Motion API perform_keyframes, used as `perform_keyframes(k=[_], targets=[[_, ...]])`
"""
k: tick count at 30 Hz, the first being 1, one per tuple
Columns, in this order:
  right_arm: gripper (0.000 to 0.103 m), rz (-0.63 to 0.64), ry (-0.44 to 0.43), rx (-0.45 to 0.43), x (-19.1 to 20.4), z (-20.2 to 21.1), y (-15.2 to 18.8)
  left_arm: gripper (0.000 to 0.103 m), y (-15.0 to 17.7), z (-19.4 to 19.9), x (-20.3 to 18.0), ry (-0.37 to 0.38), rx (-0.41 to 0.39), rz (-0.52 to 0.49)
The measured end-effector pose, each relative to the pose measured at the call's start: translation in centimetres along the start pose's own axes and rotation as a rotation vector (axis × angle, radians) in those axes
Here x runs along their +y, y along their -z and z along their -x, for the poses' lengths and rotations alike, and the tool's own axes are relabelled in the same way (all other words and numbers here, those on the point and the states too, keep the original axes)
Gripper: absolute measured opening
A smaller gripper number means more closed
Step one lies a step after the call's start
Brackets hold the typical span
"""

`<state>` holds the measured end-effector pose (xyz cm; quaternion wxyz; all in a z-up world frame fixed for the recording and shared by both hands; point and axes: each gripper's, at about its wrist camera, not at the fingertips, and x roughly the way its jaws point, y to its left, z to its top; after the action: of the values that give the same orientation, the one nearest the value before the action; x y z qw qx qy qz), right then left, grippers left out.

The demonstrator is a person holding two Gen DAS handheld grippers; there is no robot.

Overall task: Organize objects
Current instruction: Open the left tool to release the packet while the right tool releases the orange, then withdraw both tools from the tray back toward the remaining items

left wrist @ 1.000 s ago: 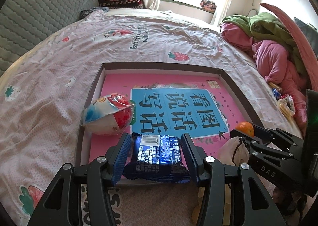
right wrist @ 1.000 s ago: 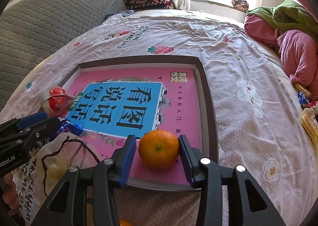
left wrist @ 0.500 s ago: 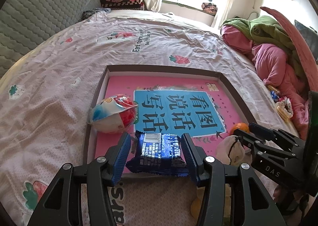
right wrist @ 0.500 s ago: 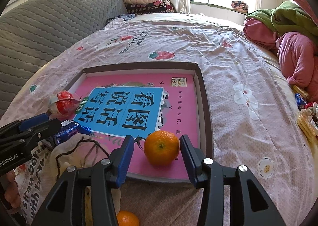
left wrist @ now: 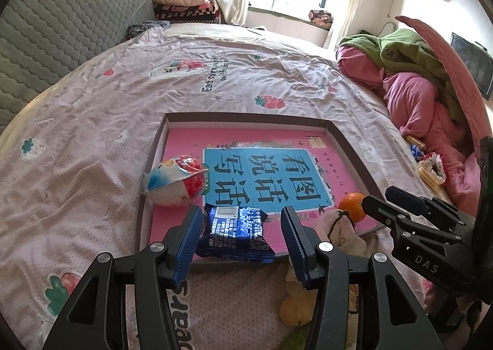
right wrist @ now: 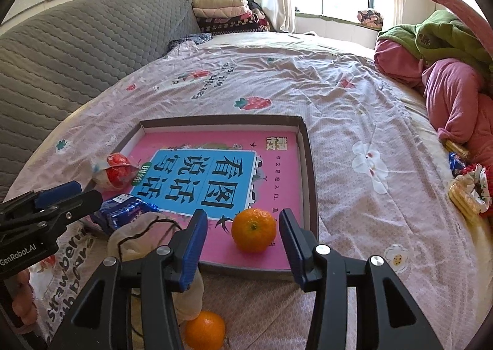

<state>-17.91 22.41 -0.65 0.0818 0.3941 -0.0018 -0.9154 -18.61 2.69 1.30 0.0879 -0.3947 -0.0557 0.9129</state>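
Though both fingers apart: blue packet (left wrist: 235, 234) & orange (right wrist: 253, 229) in tray (right wrist: 311, 177).

Bed (left wrist: 92, 140) bearing shallow box (left wrist: 348, 146), loose orange (right wrist: 205, 330)

left tool (left wrist: 242, 228): black frame, blue ribbed pads | silver screws

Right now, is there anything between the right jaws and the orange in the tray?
Nothing visible. The orange lies on the tray floor, straight ahead of the open right gripper, whose jaws stand clear on both sides.
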Motion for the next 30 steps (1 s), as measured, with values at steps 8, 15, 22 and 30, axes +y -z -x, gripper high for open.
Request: perform_keyframes(k=[8,15,22,30], targets=[[0.048,0.009,-0.003,-0.033,0.7,2.1,-0.3,0.054,0.0,2.0,-0.3,0.000,-0.022,-0.002],[0.048,0.028,-0.004,-0.055,1.4,3.6,-0.4,0.055,0.0,3.7,-0.4,0.002,-0.041,-0.005],[0.048,0.035,-0.009,-0.077,2.0,5.2,-0.5,0.055,0.2,5.1,-0.5,0.003,-0.056,-0.011],[0.048,0.036,-0.010,-0.094,2.4,6.7,-0.2,0.055,0.6,6.8,-0.8,0.004,-0.072,-0.024]])
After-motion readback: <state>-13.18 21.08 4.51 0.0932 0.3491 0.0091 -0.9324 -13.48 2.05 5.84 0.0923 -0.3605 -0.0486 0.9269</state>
